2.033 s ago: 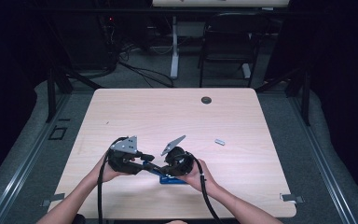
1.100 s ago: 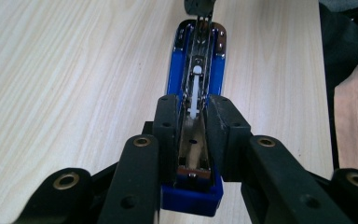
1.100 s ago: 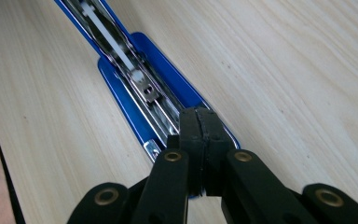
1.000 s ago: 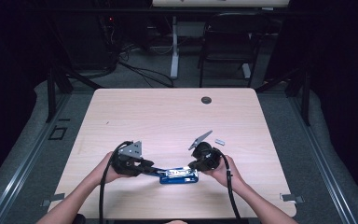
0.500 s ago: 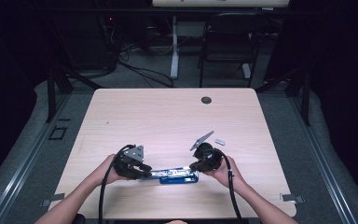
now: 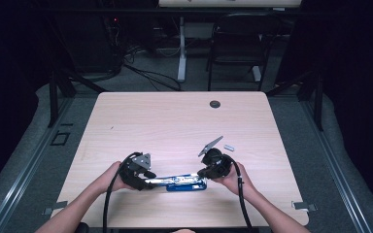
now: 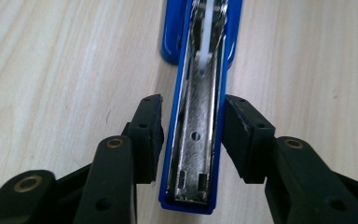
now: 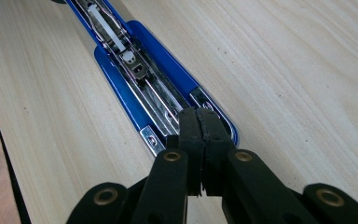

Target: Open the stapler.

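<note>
Worktop (image 6: 175, 121): pale wood grain, rounded corners, dark room behind.
Stapler (image 6: 179, 182): blue, opened flat near the front edge, bright metal channel inside.
Left tool (image 7: 191, 135): jaws have just been opening; pads flank the stapler's arm with slim gaps, released.
Right tool (image 8: 199, 128): clenched, black pads pressed together over the stapler's base end.
Small grey piece (image 6: 229, 146): on the worktop beside the right tool, too small to identify.
Hidden: stapler's far end cut off in both gripper views.

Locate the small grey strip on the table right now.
In the high view the small grey strip lies alone on the table's right half, just beyond and right of the right gripper, apart from the opened blue stapler.
</note>
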Motion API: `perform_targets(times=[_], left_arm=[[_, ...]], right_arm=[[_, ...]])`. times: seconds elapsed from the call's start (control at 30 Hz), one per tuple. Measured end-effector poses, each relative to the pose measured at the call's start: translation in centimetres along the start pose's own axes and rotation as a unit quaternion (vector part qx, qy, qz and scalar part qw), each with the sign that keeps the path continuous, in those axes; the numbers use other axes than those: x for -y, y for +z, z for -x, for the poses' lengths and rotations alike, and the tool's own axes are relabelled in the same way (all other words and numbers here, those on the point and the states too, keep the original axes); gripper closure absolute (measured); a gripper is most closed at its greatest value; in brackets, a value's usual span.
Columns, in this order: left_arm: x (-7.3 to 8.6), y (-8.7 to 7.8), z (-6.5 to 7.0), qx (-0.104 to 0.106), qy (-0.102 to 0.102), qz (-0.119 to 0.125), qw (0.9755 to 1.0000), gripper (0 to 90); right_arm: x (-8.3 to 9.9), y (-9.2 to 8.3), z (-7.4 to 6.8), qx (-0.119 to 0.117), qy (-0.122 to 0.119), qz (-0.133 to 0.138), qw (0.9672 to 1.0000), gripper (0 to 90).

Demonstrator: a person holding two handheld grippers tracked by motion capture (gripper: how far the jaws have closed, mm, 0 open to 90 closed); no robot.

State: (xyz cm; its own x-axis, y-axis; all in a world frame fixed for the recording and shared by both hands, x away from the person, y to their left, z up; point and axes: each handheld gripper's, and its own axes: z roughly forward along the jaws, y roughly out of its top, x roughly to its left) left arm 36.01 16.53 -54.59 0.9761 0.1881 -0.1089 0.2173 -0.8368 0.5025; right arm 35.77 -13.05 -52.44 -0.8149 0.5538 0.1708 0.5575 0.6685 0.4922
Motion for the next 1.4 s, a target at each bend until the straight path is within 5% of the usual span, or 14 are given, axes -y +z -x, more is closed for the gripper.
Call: perform_targets(times=[0.93, 1.1, 1.4], left_arm=[[0.2, 0.1, -0.2, 0.008, 0.020, 0.004, 0.9998, 63.7], [0.2, 0.1, -0.2, 0.009, 0.021, 0.003, 0.9997, 63.8], [0.1, 0.1, -0.2, 0.009, 0.022, 0.003, 0.9997, 63.7]], right_arm=[[0.3, -1.9, 1.7, 0.022, 0.025, 0.024, 0.9992, 71.7], [0.3, -2.1, 2.1, 0.032, 0.023, 0.023, 0.9990, 61.9], [0.5, -2.4, 3.1, 0.062, 0.025, 0.000, 0.9978, 29.8]])
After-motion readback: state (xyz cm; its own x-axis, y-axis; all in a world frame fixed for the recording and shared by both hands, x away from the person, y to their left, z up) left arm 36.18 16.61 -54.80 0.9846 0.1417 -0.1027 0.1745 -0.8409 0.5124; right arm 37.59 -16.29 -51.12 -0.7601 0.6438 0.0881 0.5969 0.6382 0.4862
